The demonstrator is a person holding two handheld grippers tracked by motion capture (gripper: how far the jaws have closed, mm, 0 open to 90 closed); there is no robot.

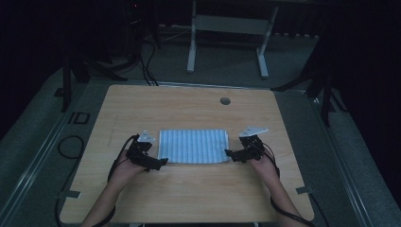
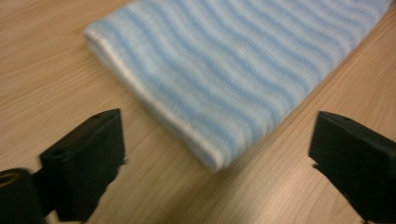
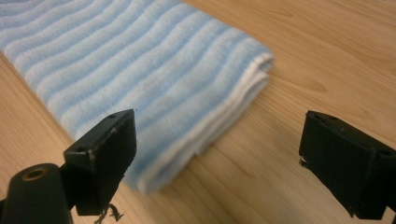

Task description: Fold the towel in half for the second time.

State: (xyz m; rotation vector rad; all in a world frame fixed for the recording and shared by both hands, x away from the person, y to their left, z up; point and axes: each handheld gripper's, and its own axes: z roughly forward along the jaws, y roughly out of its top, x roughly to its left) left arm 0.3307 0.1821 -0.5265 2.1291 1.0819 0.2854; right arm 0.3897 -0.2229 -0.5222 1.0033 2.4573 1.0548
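1. Lying flat near the middle of the wooden table (image 1: pixel 189 101), a little toward the person's edge, is a folded cloth (image 1: pixel 193 146) with pale blue and white stripes.
2. Its long axis runs from 9 o'clock to 3 o'clock across the high view, and the stripes run crosswise, from 12 to 6.
3. In the left gripper view the cloth's (image 2: pixel 233 74) near corner points toward 6 o'clock between the jaws, with white folded edges stacked along its side.
4. In the right gripper view the cloth's (image 3: pixel 140 79) layered corner lies toward 3 o'clock, and its near edge passes behind the left-hand jaw.
5. The left gripper (image 1: pixel 163 162) sits at the cloth's 8 o'clock corner, jaws spread wide and holding nothing, tips aimed toward 3 o'clock.
6. The right gripper (image 1: pixel 228 153) sits at the cloth's 4 o'clock corner, also spread wide with nothing held, tips aimed toward 9 o'clock.
7. Both forearms come up from 6 o'clock, angled slightly inward, hands low over the tabletop.
8. A small round grommet (image 1: pixel 225 100) lies at 12 o'clock beyond the cloth.
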